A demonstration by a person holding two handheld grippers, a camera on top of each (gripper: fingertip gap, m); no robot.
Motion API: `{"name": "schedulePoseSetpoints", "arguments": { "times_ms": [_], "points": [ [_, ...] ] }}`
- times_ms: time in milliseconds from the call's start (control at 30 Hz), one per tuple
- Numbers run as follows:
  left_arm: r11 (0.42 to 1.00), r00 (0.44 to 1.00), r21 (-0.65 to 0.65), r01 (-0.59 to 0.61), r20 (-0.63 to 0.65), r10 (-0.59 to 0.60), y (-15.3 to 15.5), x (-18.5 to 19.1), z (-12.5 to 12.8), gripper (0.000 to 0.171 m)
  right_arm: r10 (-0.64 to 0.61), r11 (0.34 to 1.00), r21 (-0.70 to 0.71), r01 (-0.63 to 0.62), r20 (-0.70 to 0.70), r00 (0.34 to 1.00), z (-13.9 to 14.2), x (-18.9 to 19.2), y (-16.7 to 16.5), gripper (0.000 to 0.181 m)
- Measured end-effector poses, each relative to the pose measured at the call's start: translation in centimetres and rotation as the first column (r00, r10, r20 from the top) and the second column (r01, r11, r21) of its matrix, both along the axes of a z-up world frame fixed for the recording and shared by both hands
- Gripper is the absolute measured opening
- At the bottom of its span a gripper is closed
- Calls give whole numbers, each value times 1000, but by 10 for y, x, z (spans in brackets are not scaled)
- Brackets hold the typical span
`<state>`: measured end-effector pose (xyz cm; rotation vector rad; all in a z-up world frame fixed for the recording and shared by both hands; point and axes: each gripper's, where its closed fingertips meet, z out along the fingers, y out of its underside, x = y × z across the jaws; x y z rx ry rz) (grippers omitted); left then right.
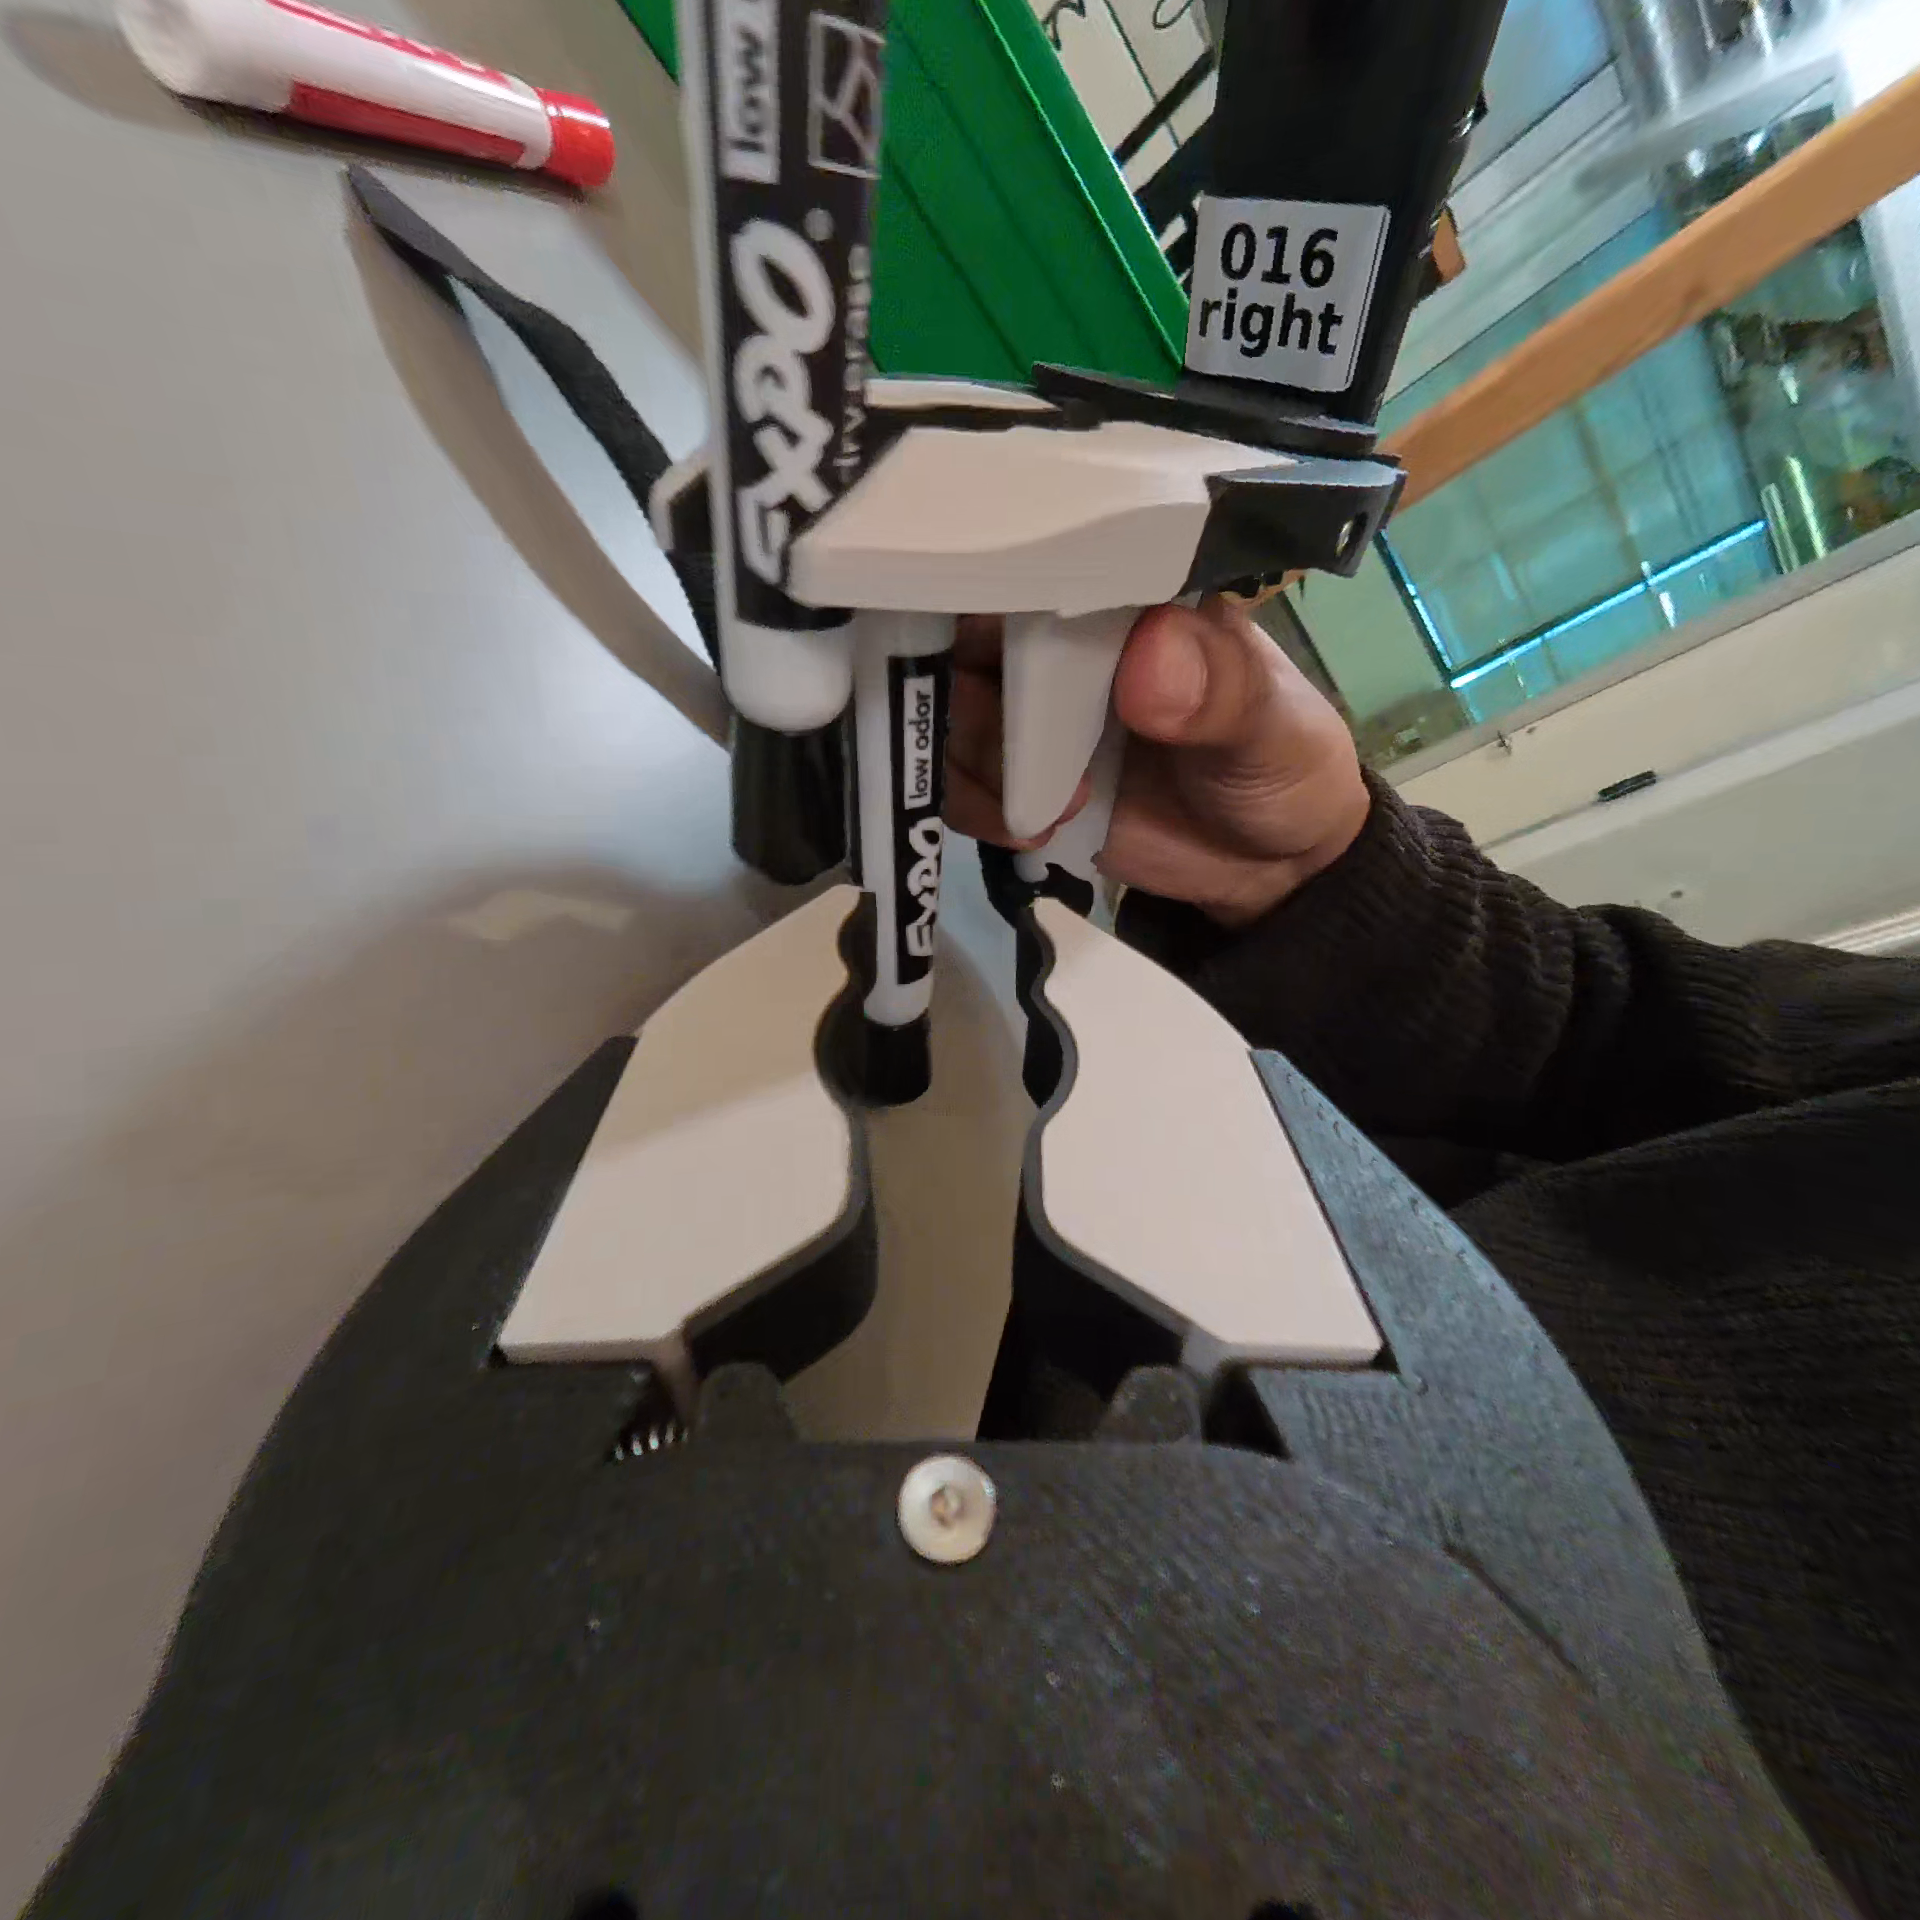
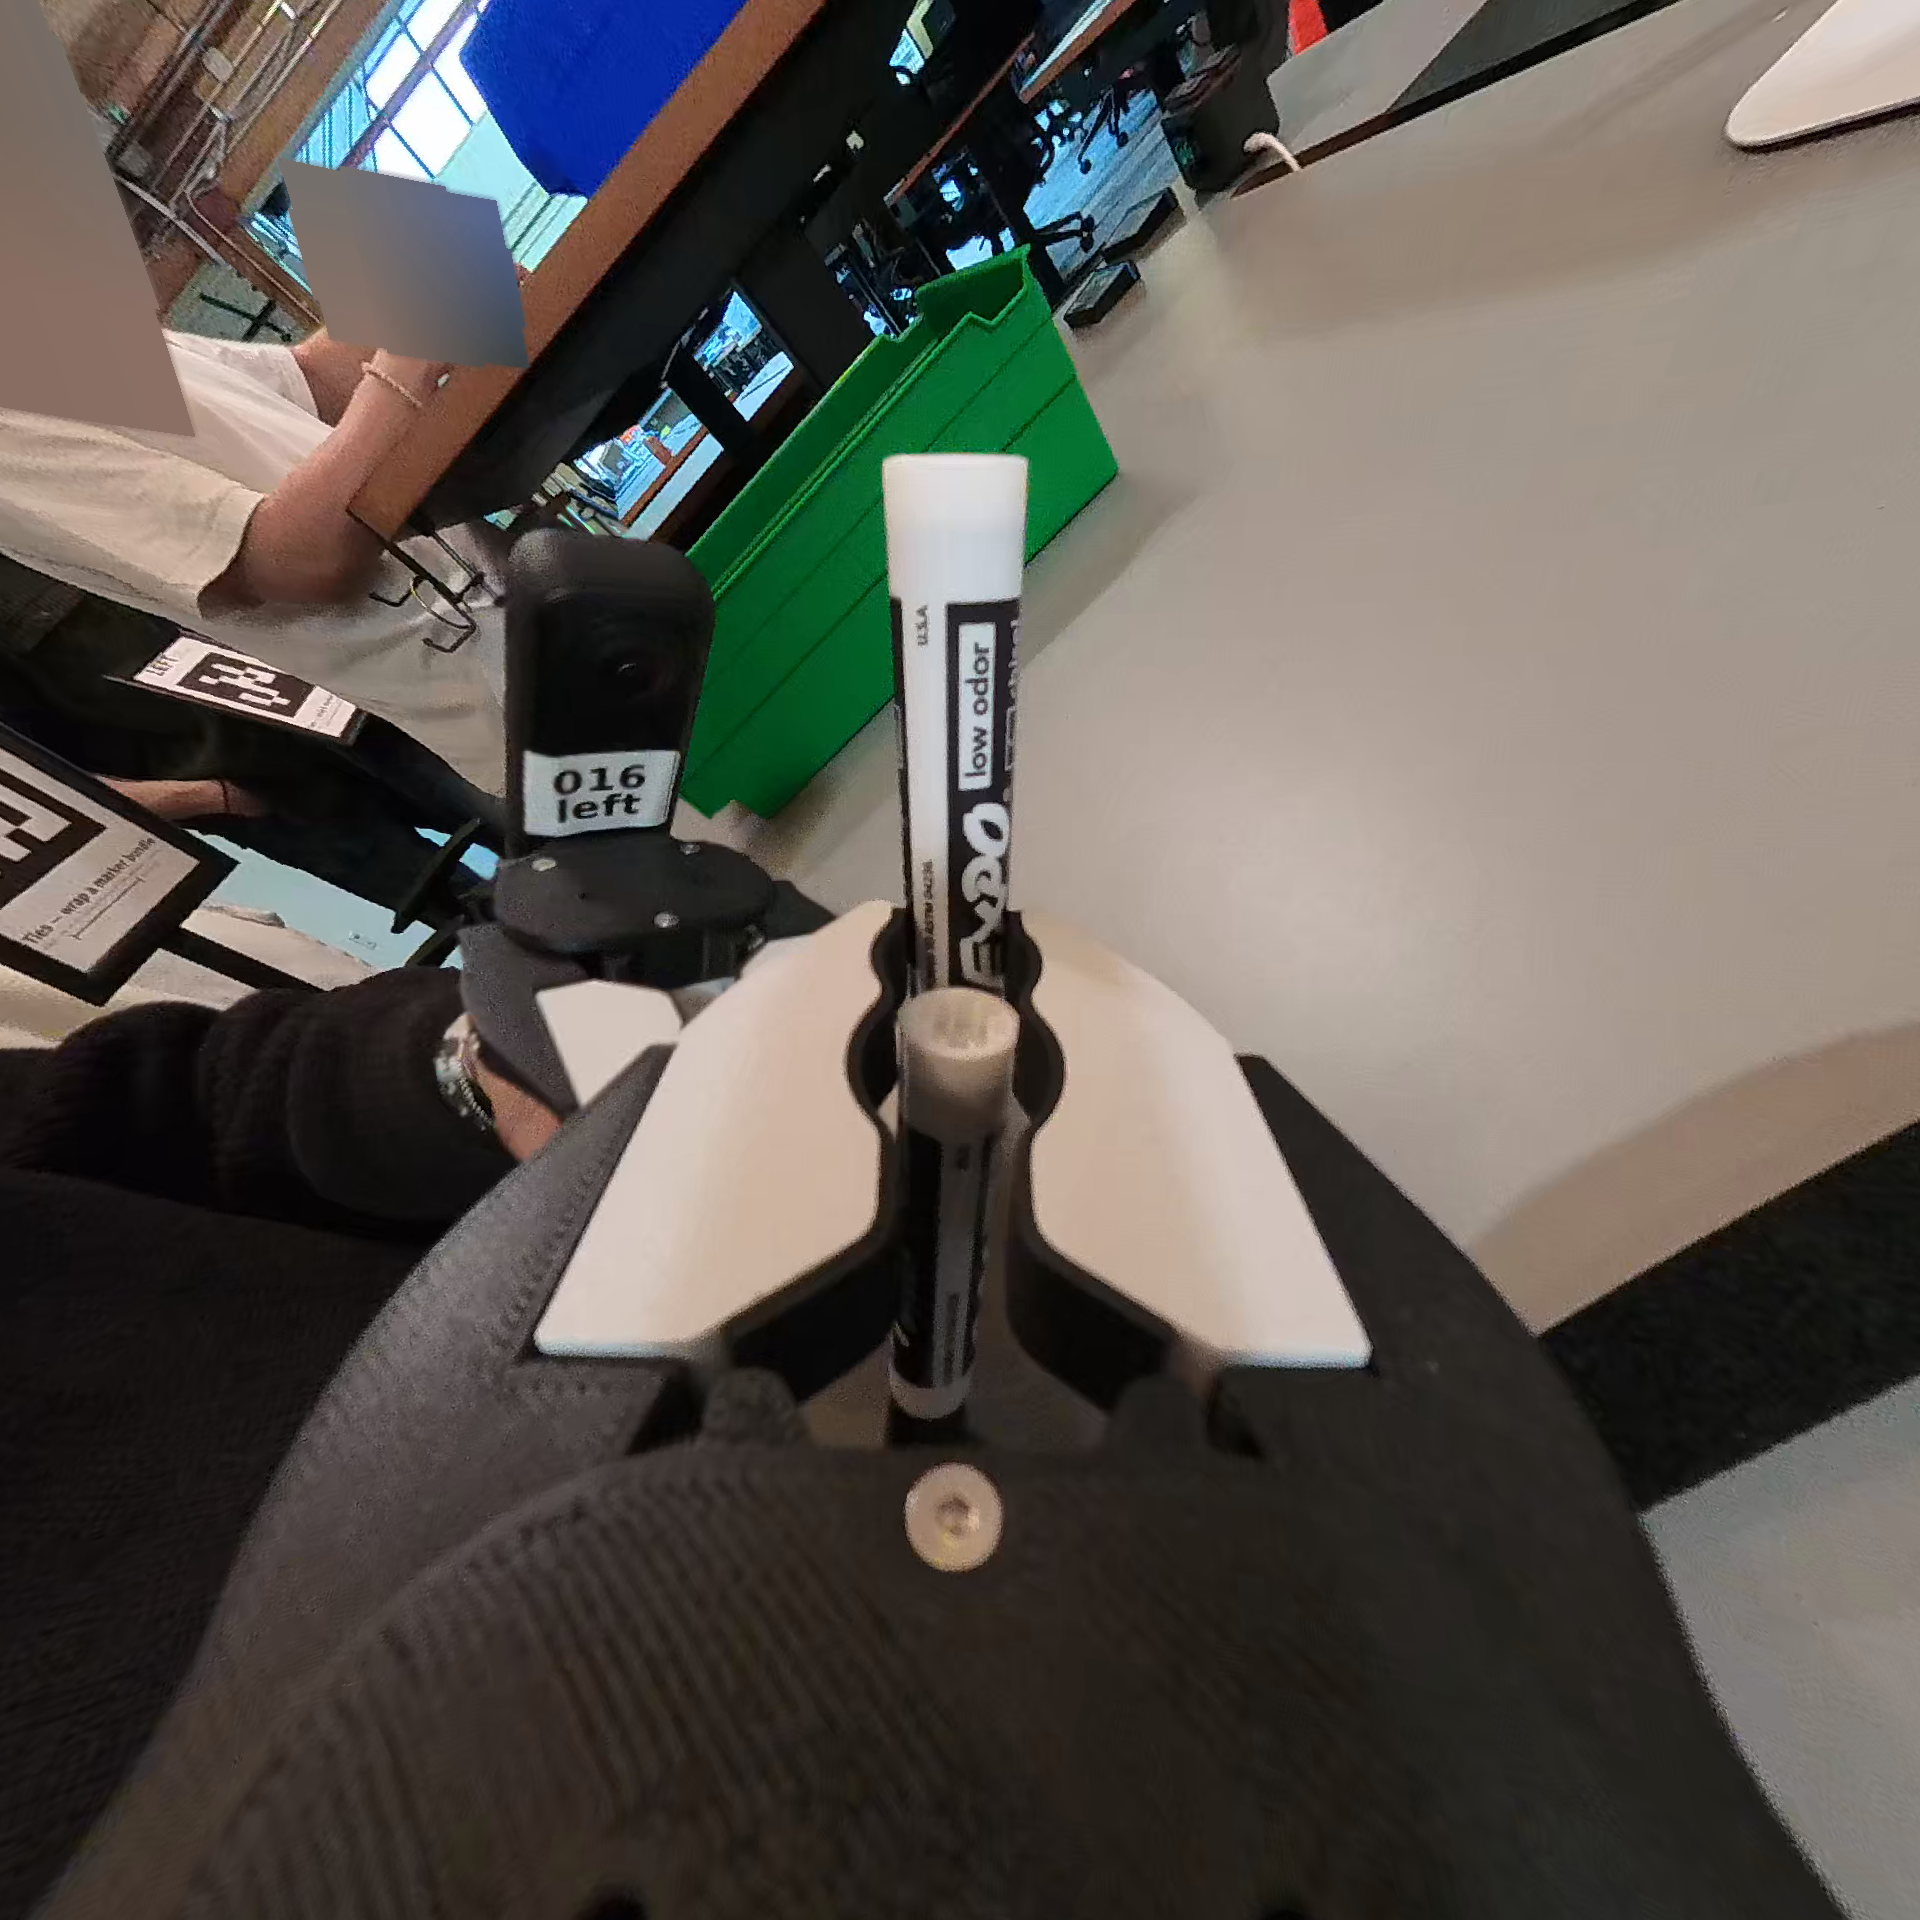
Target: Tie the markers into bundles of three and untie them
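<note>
Two black-capped white dry-erase markers (image 2: 951, 748) sit clamped in your right gripper (image 2: 956, 997), left gripper (image 1: 940, 997) released around one lower end — square both, add red-capped marker (image 1: 364, 78), then wrap black strap (image 1: 540, 343).

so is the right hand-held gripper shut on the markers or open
Shut on them: in its own view the right hand-held gripper has its white fingers pressed against two black markers standing between them.
</note>
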<state>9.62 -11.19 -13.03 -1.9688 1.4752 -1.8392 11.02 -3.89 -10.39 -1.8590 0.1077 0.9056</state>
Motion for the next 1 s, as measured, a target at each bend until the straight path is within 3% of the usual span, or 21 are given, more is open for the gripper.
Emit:
{"name": "schedulePoseSetpoints", "arguments": {
  "times_ms": [200, 333, 467, 633, 700, 767, 867, 933, 1000],
  "points": [
    [978, 993, 205, -44, -99, 65, -5, 19, -29, 13, -29, 999, 43, 30, -7, 1000, 4, 1, -2, 18],
    [978, 994, 207, -18, -99, 40, -8, 21, -28, 18, -91, 995, 52, 90, 20, 996, 4, 17, -7, 18],
    [980, 998, 200, -5, -65, 18, -5, 20, -19, 20, -168, 982, 102, 161, 65, 984, 25, 42, -23, 18],
    [939, 1000, 345, -14, -3, 16, 10, 19, -10, 29, -266, 962, 64, 264, 21, 964, 43, 75, -67, 18],
    [875, 999, 483, 21, 29, -40, 11, 19, -8, 36, -279, 960, 22, 279, 44, 959, 38, 84, -86, 18],
    [763, 994, 644, 52, 40, -102, 13, 23, -10, 43, -267, 961, -53, 273, 100, 959, 21, 87, -104, 18],
    [485, 969, 866, 120, 4, -247, 18, 34, -17, 45, -217, 957, -167, 238, 135, 967, -8, 78, -118, 18],
    [310, 948, 941, 136, -33, -316, 24, 45, -19, 47, -161, 958, -224, 180, 100, 982, -18, 66, -118, 18],
    [254, 918, 946, 200, -90, -386, 24, 53, -26, 47, -111, 949, -286, 131, 85, 990, -27, 56, -116, 18]
  ]
}}
